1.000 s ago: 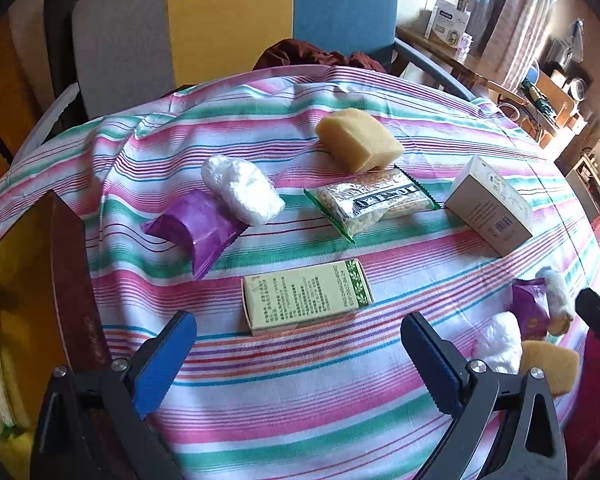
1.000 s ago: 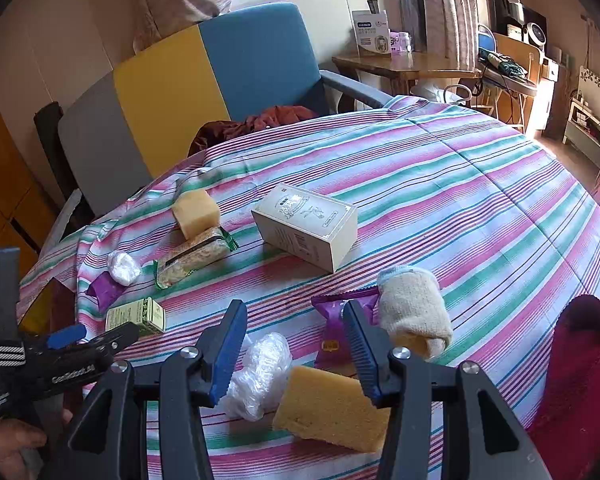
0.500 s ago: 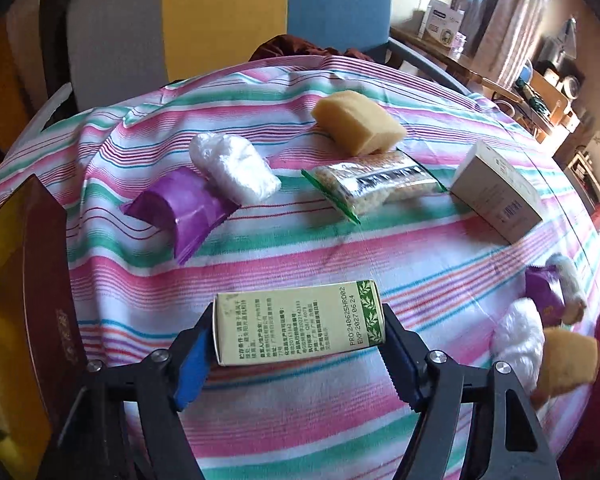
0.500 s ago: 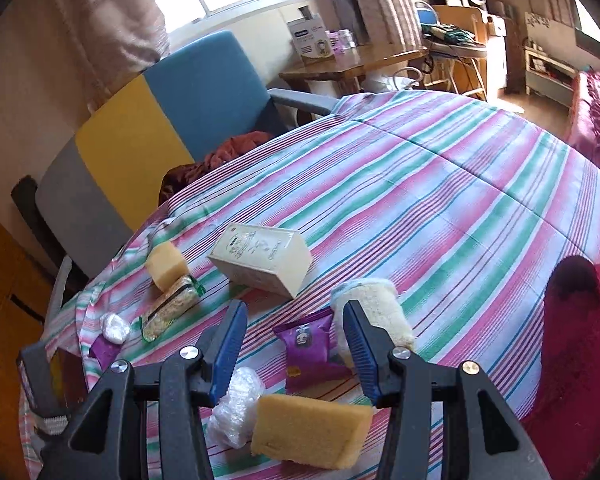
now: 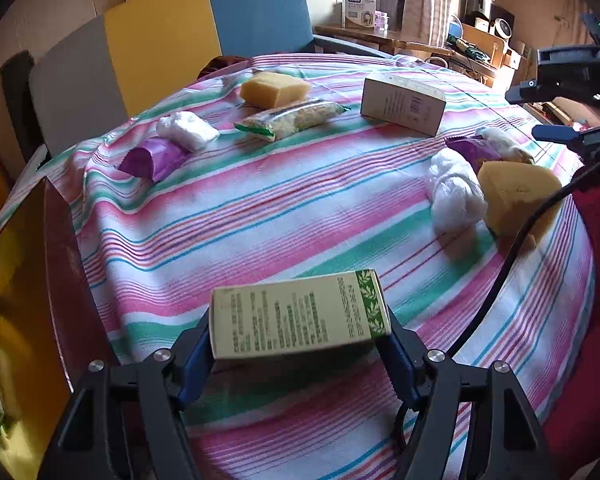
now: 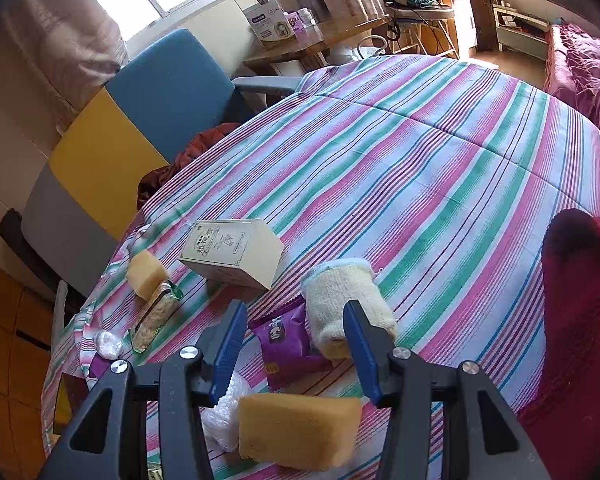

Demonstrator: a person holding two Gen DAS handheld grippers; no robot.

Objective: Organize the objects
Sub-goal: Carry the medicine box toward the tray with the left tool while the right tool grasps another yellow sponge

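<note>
My left gripper (image 5: pixel 298 346) is shut on a green and cream box (image 5: pixel 300 314), held by its two ends above the striped tablecloth (image 5: pixel 284 208). The right gripper (image 6: pixel 294 316) stands open, with nothing gripped, over a purple packet (image 6: pixel 288 344) and a cream knit glove (image 6: pixel 345 296). Below it lie a yellow sponge (image 6: pixel 300 428) and a wad of clear plastic (image 6: pixel 220 412). The left wrist view shows that group at the right: the plastic wad (image 5: pixel 455 192), the sponge (image 5: pixel 515 196) and the right gripper (image 5: pixel 567 132) above them.
Farther back lie a white carton (image 5: pixel 403 104), a snack packet (image 5: pixel 292 120), a second sponge (image 5: pixel 274 88), another plastic wad (image 5: pixel 186 130) and another purple packet (image 5: pixel 152 158). A yellow-lined brown box (image 5: pixel 56 280) stands at the left edge. A tricolour chair (image 5: pixel 160 36) is behind.
My left gripper closed on the green box, lifted it off the cloth and carried it toward the right-hand group. The right gripper rolled and shifted from the sponge toward the purple packet.
</note>
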